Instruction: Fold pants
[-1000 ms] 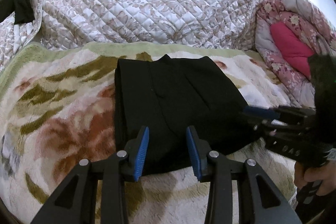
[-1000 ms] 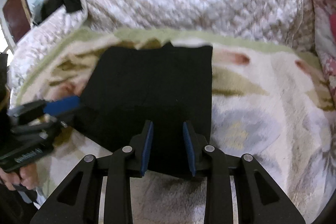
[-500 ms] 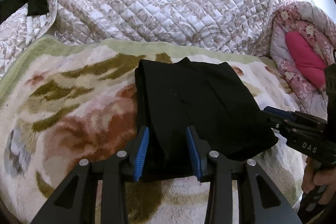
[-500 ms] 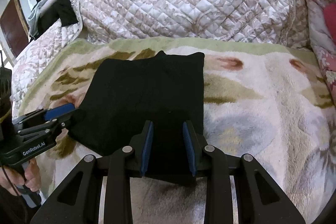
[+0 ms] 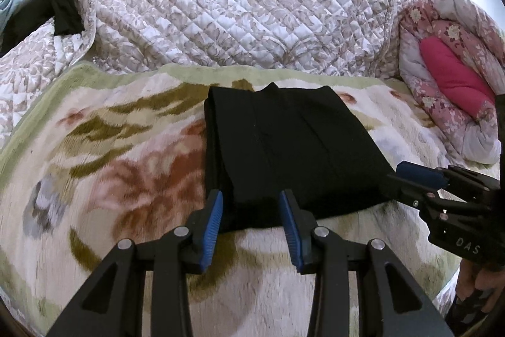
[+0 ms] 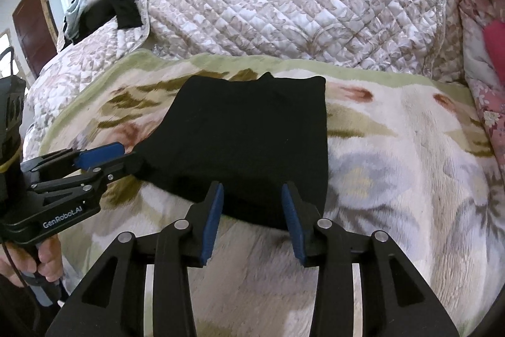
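The black pants (image 5: pixel 284 147) lie folded into a flat, roughly square stack on the floral blanket (image 5: pixel 110 163); they also show in the right wrist view (image 6: pixel 246 141). My left gripper (image 5: pixel 251 210) is open and empty, its blue pads just short of the stack's near left edge. My right gripper (image 6: pixel 252 204) is open and empty at the near right edge. Each gripper shows in the other's view, the right one (image 5: pixel 419 176) and the left one (image 6: pixel 101 155), both next to the stack's near corners.
A quilted floral cover (image 5: pixel 236 5) rises behind the blanket. A rolled pink floral quilt (image 5: pixel 448 78) lies at the right. Dark clothes (image 6: pixel 123 5) hang at the back left, near a brown door (image 6: pixel 31 21).
Both grippers have drawn back from the folded pants, so the stack sits a little farther off. The pants have not moved or changed shape.
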Demonstrator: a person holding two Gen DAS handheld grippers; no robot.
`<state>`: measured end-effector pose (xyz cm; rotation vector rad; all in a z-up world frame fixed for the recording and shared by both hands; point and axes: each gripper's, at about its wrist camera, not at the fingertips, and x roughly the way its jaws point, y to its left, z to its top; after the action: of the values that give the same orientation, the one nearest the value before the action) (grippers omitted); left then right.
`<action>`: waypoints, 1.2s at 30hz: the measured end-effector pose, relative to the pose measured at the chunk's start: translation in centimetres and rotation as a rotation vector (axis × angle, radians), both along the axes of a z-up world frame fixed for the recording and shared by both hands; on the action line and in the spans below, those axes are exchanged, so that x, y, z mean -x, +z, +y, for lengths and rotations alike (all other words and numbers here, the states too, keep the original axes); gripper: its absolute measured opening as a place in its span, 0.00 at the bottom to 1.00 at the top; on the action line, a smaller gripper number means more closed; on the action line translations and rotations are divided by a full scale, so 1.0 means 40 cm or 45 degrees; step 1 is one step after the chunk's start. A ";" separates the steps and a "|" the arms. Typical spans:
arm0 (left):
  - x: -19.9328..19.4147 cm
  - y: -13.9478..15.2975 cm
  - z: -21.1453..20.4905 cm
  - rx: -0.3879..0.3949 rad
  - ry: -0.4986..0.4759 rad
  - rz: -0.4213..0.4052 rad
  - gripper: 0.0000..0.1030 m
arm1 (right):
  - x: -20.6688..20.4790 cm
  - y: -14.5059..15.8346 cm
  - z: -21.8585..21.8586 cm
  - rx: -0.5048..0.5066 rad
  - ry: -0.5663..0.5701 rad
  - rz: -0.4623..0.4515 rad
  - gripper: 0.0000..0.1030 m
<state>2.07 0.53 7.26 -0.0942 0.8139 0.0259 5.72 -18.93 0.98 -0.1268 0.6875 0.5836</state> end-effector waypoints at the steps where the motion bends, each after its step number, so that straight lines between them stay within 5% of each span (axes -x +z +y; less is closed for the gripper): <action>1: 0.003 0.000 0.000 0.003 0.000 -0.002 0.39 | 0.006 0.000 0.000 0.004 -0.002 -0.007 0.38; 21: 0.025 -0.098 -0.016 0.004 0.027 0.170 0.39 | 0.004 -0.094 0.001 0.118 -0.103 0.158 0.39; 36: 0.025 -0.107 -0.036 -0.046 -0.002 0.159 0.50 | 0.005 -0.100 0.006 0.135 -0.103 0.138 0.46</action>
<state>1.07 -0.91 2.98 -0.0582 0.9381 0.0451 5.51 -18.68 -3.02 -0.1661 0.8251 0.4790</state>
